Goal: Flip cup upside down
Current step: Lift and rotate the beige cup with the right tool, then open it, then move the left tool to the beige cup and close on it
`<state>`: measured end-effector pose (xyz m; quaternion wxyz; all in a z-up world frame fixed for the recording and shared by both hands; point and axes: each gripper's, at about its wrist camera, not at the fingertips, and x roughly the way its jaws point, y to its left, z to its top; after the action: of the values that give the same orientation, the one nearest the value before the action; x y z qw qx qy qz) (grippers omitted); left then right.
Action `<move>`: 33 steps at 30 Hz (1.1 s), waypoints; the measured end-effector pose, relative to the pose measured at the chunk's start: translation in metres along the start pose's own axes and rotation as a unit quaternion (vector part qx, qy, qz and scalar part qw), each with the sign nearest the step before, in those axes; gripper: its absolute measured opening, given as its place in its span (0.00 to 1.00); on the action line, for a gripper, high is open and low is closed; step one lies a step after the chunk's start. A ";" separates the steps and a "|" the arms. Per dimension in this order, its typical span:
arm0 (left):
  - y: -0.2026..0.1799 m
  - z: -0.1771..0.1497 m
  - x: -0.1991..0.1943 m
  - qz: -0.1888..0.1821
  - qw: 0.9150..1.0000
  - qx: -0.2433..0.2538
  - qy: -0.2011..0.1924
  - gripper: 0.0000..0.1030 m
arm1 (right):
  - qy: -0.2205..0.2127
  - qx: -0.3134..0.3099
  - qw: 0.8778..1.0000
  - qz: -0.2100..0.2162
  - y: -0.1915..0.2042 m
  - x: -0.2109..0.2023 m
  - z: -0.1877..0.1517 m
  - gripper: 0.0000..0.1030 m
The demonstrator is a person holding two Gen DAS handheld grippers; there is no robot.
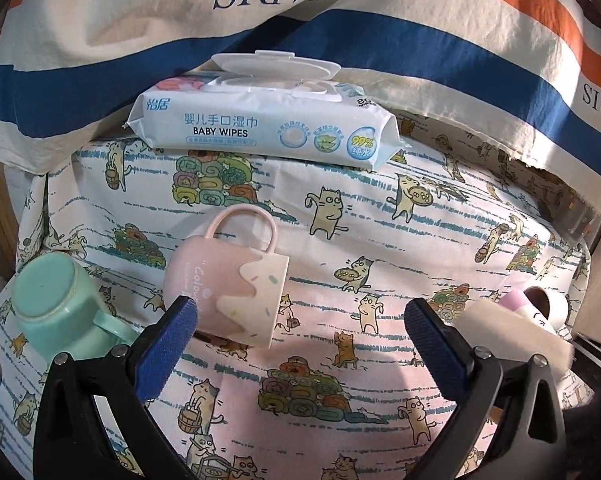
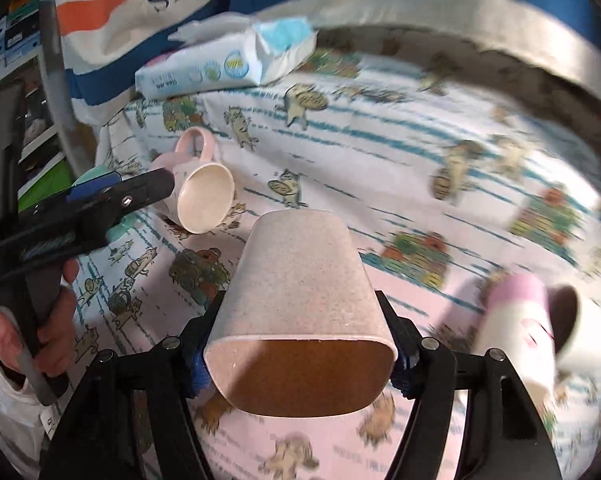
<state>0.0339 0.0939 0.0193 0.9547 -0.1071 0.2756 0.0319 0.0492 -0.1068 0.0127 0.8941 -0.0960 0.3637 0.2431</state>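
My right gripper (image 2: 300, 360) is shut on a beige speckled cup (image 2: 300, 284), held above the cloth with its open mouth toward the camera and its base pointing away. My left gripper (image 1: 300, 320) is open and empty. A pink mug (image 1: 228, 280) lies on its side just beyond its left finger, handle up; it also shows in the right wrist view (image 2: 200, 192). The beige cup appears blurred at the right in the left wrist view (image 1: 512, 328).
A mint green cup (image 1: 56, 316) stands upside down at the left. A pack of baby wipes (image 1: 260, 128) lies at the back. A white and pink cup (image 2: 520, 328) lies on its side at the right. A cat-print cloth (image 1: 380, 240) covers the table.
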 end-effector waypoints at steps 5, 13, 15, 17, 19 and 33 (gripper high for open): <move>-0.001 -0.001 0.000 0.003 1.000 -0.001 -0.003 1.00 | -0.068 0.065 0.990 -0.106 -0.003 -0.036 -0.032 0.68; -0.003 -0.003 -0.002 0.011 1.000 0.004 -0.012 1.00 | -0.016 0.138 0.980 -0.141 -0.001 -0.023 -0.055 0.68; -0.004 -0.002 -0.004 0.009 1.000 0.006 -0.016 1.00 | 0.009 0.124 0.981 -0.152 0.007 -0.018 -0.058 0.68; -0.004 -0.003 -0.005 0.007 1.000 0.008 -0.015 1.00 | 0.038 0.135 0.982 -0.129 0.007 -0.012 -0.060 0.68; -0.004 -0.003 -0.004 0.007 1.000 0.008 -0.012 1.00 | 0.076 0.155 0.980 -0.097 0.005 -0.002 -0.063 0.68; -0.021 0.001 -0.042 0.003 0.999 0.025 -0.029 1.00 | -0.012 0.114 0.991 -0.067 -0.020 -0.071 -0.071 0.84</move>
<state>0.0017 0.0731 0.0464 0.9646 -0.0809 0.2489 0.0313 -0.0273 -0.1750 0.0105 0.9176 -0.0146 0.3715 0.1405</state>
